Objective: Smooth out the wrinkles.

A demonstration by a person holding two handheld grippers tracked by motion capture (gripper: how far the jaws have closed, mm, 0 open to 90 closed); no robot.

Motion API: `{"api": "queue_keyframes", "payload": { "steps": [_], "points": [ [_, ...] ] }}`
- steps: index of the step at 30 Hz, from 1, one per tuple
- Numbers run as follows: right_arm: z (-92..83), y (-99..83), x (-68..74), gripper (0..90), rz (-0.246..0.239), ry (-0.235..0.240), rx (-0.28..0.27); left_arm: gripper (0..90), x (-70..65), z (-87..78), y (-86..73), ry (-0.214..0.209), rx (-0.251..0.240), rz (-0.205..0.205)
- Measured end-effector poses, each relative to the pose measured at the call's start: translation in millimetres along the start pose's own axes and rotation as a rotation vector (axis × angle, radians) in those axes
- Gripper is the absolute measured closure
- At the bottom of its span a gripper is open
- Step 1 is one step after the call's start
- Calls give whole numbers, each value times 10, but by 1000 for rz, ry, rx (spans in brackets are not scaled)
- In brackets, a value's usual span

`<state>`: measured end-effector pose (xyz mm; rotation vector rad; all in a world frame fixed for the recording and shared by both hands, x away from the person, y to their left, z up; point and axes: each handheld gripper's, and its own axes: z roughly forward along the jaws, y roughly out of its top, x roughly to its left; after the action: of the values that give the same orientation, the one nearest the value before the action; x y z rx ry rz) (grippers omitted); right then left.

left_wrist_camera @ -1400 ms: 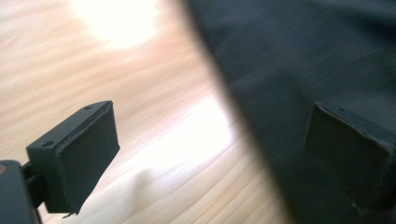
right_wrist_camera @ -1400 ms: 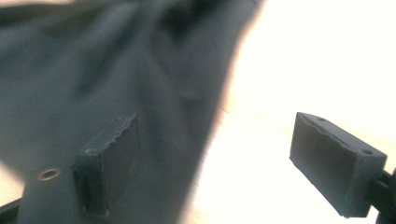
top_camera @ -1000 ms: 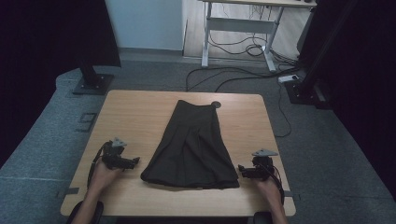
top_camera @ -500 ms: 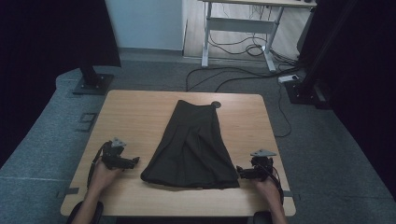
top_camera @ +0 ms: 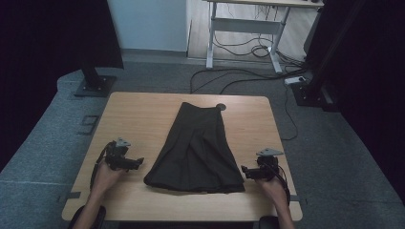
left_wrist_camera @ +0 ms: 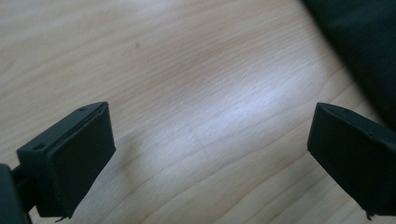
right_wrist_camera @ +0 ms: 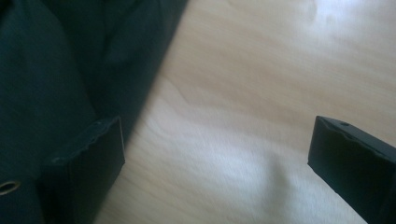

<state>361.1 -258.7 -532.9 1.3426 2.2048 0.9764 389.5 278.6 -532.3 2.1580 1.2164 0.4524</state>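
A black skirt [top_camera: 198, 148] lies flat on the wooden table [top_camera: 138, 114], waistband at the far side and wide hem toward the person. My left gripper [top_camera: 138, 162] rests on the table just left of the hem, jaws spread wide over bare wood [left_wrist_camera: 205, 140]; the skirt's edge [left_wrist_camera: 364, 51] shows at the upper right of the left gripper view. My right gripper [top_camera: 244, 171] sits at the hem's right corner, open [right_wrist_camera: 215, 172], with the skirt's edge [right_wrist_camera: 70, 65] along its left jaw. Nothing is held.
A small dark round grommet [top_camera: 220, 107] sits in the table near the skirt's waistband. Beyond the table stand a white desk frame [top_camera: 248, 28], floor cables [top_camera: 239, 81] and black stand bases [top_camera: 93, 86]. Bare wood flanks the skirt on both sides.
The right gripper has edged slightly left toward the skirt's hem corner. The left gripper and the skirt have stayed where they were.
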Motion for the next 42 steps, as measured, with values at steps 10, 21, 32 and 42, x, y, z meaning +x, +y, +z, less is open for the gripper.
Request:
{"api": "queue_keyframes", "payload": {
  "steps": [10, 21, 32, 42],
  "points": [
    [38, 354, 169, 37, -9, 68, -18, 0, -252, 13, 339, -59, -49, 75],
    [235, 821, 445, 46, -42, 146, -35, 5, -524, 307, 830, -112, -59, 139],
    [646, 1239, 704, 210, -79, 113, -23, 55, -565, 593, 1203, -82, -72, 115],
    [952, 1216, 597, 682, -120, 47, 112, 73, -629, 896, 1290, -33, -30, 131]
  ]
}}
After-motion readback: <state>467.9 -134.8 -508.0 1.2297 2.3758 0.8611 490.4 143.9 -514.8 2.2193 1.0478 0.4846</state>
